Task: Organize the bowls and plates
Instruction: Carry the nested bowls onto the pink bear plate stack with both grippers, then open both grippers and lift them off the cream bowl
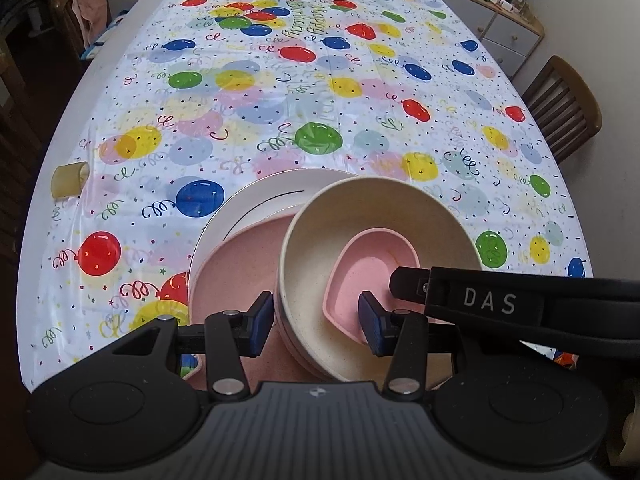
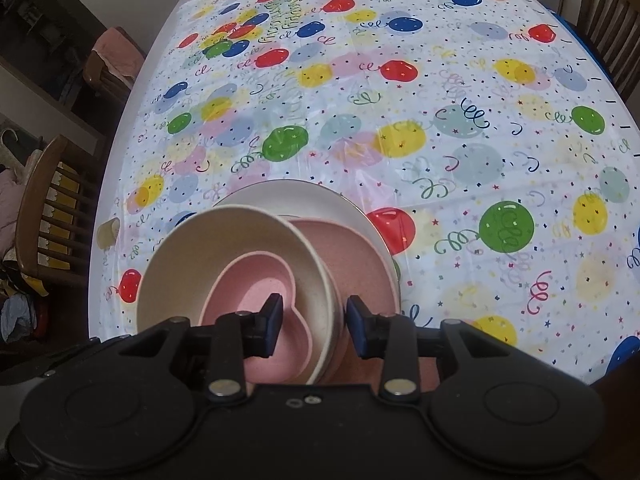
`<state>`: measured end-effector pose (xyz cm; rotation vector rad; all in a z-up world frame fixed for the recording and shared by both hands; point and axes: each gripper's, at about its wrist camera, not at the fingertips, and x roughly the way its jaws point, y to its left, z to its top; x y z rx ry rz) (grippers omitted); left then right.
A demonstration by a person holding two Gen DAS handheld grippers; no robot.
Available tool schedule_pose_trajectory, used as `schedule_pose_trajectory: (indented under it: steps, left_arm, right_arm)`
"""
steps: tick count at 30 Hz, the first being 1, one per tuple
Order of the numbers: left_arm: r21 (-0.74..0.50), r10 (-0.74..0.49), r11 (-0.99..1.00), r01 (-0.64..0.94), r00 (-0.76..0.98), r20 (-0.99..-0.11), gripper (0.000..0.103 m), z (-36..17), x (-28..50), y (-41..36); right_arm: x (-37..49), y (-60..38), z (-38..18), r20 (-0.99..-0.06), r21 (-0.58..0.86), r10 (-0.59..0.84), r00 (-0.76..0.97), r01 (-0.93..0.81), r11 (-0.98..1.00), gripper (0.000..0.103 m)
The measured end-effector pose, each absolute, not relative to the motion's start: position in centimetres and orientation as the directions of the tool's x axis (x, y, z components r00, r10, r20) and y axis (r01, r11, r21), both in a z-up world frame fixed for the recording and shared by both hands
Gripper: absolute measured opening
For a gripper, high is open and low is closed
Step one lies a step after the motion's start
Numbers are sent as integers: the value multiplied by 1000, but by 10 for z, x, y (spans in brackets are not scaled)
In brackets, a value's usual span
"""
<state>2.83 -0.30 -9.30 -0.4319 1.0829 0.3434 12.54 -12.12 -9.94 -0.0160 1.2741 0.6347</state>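
Counter: balloon-print plastic tablecloth [image 1: 320, 92] covers it; wooden chairs [image 1: 564, 108] stand around.
Stack: cream speckled round bowl [image 1: 320, 248] holding a pink heart-shaped dish [image 1: 372, 268], on a pink plate [image 1: 236, 268] over a white plate [image 1: 256, 196], right before my hand-held grippers.
Left hand-held gripper [image 1: 316, 320]: straddles the cream bowl's near rim; whether it pinches, I cannot tell.
Right hand-held gripper [image 2: 314, 324]: same rim, same doubt.

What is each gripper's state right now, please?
Left gripper: astride the bowl rim, grip cannot be told.
Right gripper: astride the bowl rim, grip cannot be told.
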Motion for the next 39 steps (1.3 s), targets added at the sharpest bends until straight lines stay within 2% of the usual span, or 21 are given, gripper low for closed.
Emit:
schedule_pose_trajectory:
  steps: [7,14,17,19,21,28,30,34,37,39]
  left_arm:
    - [-174,59,870,-461,447,-892,46,-87,24,-3]
    - [-164,79,876,-454,470,-879,58,-77,15,-3]
    - [-158,89,877,-454,477,-874,59,-73,9,-2]
    - [-155,97,879,-452,486,-869,59,-69,5,-3]
    - [-143,112,884,-445,499,-859,59,-66,1,-5]
    - [-117,153,896,-428,546,-824,66,-53,-20,-13]
    - [-112,158,904,-413,565,-810,66,-48,-25,-17]
    - [-108,162,916,-386,603,-781,66,-40,-34,-27]
    - [-106,169,921,-375,629,-759,74,-33,-43,-33]
    - [-111,166,925,-363,650,-741,77,-28,-48,-37]
  right_arm:
    - [125,-123,-96,-882,342,447,146,-453,823,38]
    - [120,-129,-84,-870,336,462,171,-481,810,45]
    - [118,-134,-78,-858,345,481,177,-496,797,47]
    - [116,-137,-74,-853,348,489,182,-500,793,50]
    - [113,-141,-71,-846,347,497,193,-509,788,59]
    - [101,-155,-57,-801,364,560,211,-572,735,64]
    - [95,-160,-51,-781,366,584,220,-596,714,74]
    - [85,-171,-37,-730,368,637,246,-644,670,77]
    - [77,-179,-26,-691,369,673,263,-673,641,80]
    - [71,-183,-20,-671,355,689,275,-696,624,87]
